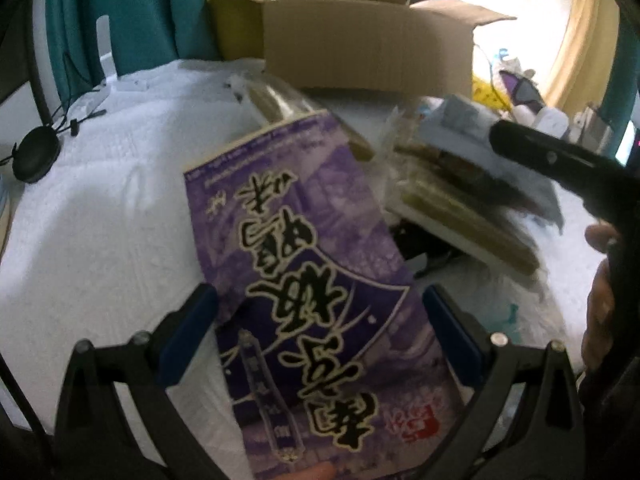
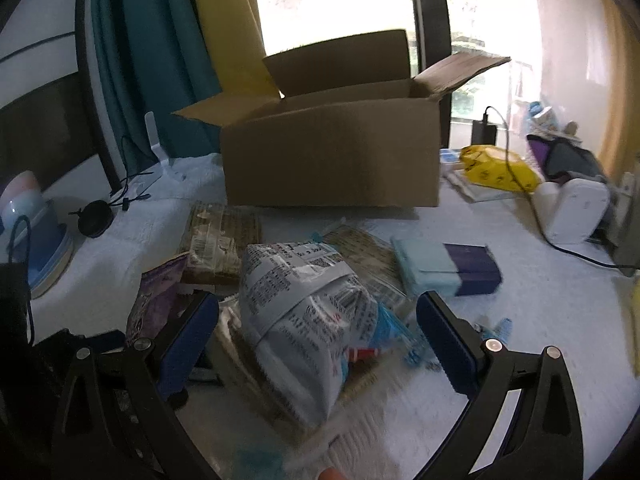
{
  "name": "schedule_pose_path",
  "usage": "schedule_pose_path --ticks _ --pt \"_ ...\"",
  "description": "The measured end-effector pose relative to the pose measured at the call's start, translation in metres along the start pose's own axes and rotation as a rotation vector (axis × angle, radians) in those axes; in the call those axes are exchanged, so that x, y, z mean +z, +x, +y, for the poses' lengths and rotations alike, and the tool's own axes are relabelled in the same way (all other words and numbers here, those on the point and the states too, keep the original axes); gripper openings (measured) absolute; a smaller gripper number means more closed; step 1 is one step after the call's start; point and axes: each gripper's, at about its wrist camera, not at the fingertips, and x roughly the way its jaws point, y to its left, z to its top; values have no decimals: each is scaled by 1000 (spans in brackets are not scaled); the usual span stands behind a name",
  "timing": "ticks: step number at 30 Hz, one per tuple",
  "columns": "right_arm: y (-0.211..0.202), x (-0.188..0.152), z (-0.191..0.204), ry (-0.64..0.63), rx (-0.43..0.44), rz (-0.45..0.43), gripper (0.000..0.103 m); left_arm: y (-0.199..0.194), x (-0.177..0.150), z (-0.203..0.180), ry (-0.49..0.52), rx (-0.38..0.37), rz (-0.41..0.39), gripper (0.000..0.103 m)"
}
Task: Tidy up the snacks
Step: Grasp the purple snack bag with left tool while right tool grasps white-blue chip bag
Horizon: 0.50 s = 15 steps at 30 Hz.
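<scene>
A purple snack packet [image 1: 312,248] with large black lettering fills the gap of my left gripper [image 1: 318,296]. Its edges press against both blue pads and it hangs tilted above the white cloth. From the right wrist, the same purple packet [image 2: 154,300] shows at the left. My right gripper [image 2: 318,300] is open over a grey printed bag [image 2: 304,308] on top of a pile of snacks, and neither finger touches it. An open cardboard box [image 2: 332,160] stands behind the pile, and it also sits at the top of the left wrist view [image 1: 368,52].
Brown flat packets [image 2: 220,240] and a light blue and purple carton [image 2: 448,272] lie around the pile. A yellow bag [image 2: 496,168], a white device [image 2: 572,212] with a cable, and a black round object [image 2: 94,218] sit on the white cloth [image 1: 100,200].
</scene>
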Motion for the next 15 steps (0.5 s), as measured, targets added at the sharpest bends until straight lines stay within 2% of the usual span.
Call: schedule_pose_path --ticks 5,8,15 --pt "21 -3 -12 36 62 46 101 6 0 4 3 36 14 99" --pt "26 -7 -16 50 111 59 95 7 1 7 12 67 11 88" --pt "25 -9 -15 32 155 43 83 -6 3 8 -7 60 -35 61"
